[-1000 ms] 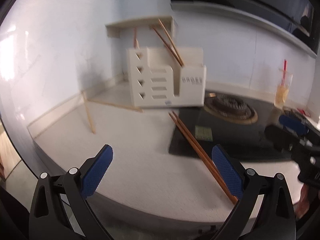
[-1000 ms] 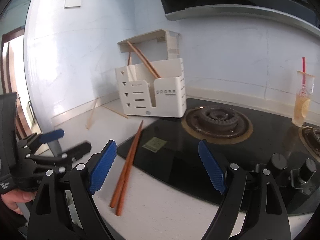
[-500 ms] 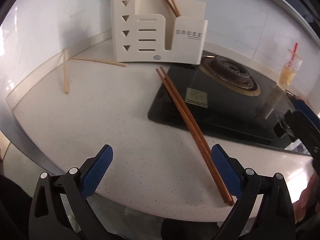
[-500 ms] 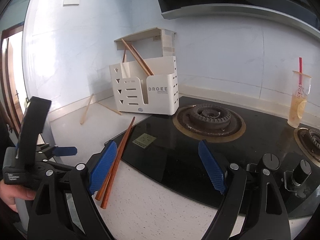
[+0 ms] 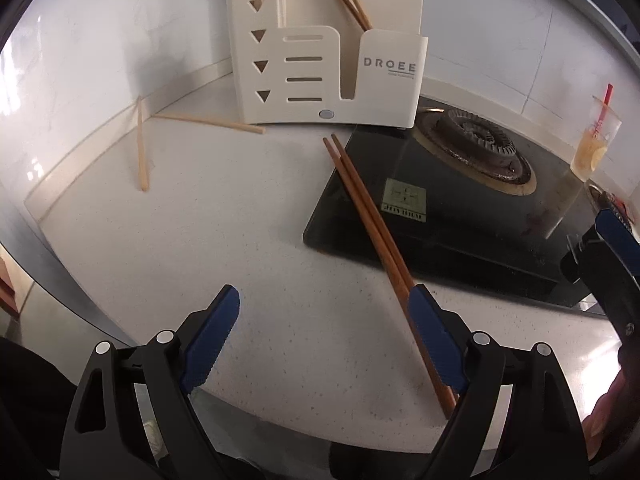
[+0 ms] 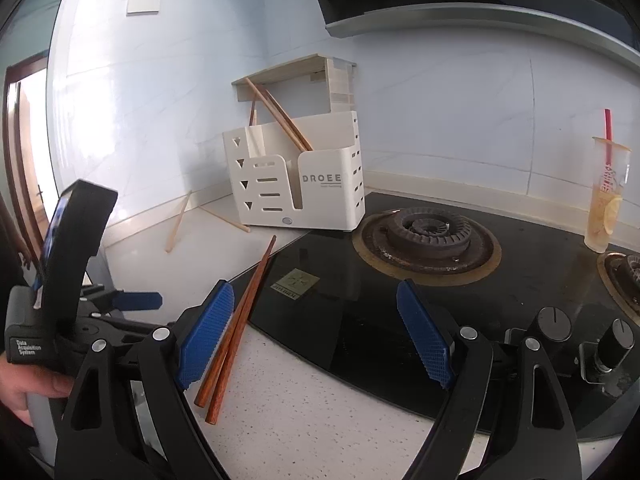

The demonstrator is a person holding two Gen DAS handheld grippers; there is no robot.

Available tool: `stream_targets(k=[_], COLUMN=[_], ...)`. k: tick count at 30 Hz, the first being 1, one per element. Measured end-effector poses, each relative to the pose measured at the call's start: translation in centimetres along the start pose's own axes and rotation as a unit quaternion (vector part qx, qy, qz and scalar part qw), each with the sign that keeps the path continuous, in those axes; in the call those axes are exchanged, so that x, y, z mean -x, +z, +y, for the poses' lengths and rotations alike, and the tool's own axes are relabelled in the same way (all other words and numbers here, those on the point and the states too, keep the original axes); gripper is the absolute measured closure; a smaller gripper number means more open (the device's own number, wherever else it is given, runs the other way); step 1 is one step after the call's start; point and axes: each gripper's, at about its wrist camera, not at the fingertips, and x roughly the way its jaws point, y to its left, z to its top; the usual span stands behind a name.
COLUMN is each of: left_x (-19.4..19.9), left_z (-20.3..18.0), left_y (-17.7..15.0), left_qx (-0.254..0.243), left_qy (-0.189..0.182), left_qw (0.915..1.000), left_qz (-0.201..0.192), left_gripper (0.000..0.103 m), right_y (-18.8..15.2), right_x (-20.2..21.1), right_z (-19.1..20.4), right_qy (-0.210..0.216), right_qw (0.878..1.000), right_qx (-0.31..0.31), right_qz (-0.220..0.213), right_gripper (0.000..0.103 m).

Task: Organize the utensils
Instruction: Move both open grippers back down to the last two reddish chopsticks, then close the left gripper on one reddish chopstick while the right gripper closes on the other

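Observation:
Two dark brown chopsticks lie side by side, half on the white counter and half on the black hob's corner. My left gripper hangs over their near end with its jaws closing. The sticks pass just inside its right pad, and the left pad is well clear of them. My right gripper stands open over the hob's front edge with nothing between its pads; the brown chopsticks run beside its left pad. A white slotted holder at the back holds a few chopsticks.
Two pale wooden chopsticks lie near the wall left of the holder. A gas burner and knobs are on the black hob. A drink cup with a red straw stands at the far right. The counter's front edge is close below both grippers.
My left gripper has tipped downward and come closer to the counter, over the near end of the brown chopsticks, and its jaws have narrowed a little. The right gripper has barely moved.

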Motion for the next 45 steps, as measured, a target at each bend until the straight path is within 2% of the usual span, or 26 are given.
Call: stream_targets(k=[5, 9, 15, 20, 25, 31, 41, 45], left_x=[-0.8, -1.2, -1.4, -1.7, -1.9, -2.1, -2.7, -2.8], left_z=[-0.8, -1.1, -1.4, -1.5, -1.8, -1.0, 0.2, -0.3], left_y=[0.7, 1.2, 1.6, 1.7, 1.9, 2.0, 2.1, 2.3], left_qx=[-0.019, -0.024, -0.027, -0.013, -0.017, 0.006, 0.051, 0.047], left_qy=[0.028, 0.035, 0.039, 0.024, 0.031, 0.021, -0.024, -0.015], left_qw=[0.9992, 0.9983, 0.9978, 0.9979, 0.9976, 0.9973, 0.9934, 0.9938], left_qz=[0.022, 0.041, 0.046, 0.059, 0.059, 0.07, 0.1, 0.1], left_gripper=[0.026, 0.03, 0.032, 0.032, 0.031, 0.031, 0.032, 0.032], right_y=[0.1, 0.2, 0.4, 0.4, 0.4, 0.5, 0.6, 0.6], right_x=[0.1, 0.3, 0.4, 0.4, 0.2, 0.1, -0.1, 0.0], right_z=[-0.2, -0.3, -0.3, -0.5, -0.6, -0.7, -1.0, -1.0], right_qy=[0.003, 0.006, 0.009, 0.008, 0.005, 0.003, 0.004, 0.004], right_qw=[1.0, 1.0, 1.0, 1.0, 1.0, 1.0, 1.0, 1.0], right_qx=[-0.004, -0.006, -0.002, -0.004, -0.004, -0.006, -0.017, -0.018], right_qz=[-0.004, -0.008, -0.013, -0.012, -0.01, -0.01, -0.007, -0.008], right_gripper=[0.019, 0.019, 0.019, 0.019, 0.019, 0.019, 0.019, 0.019])
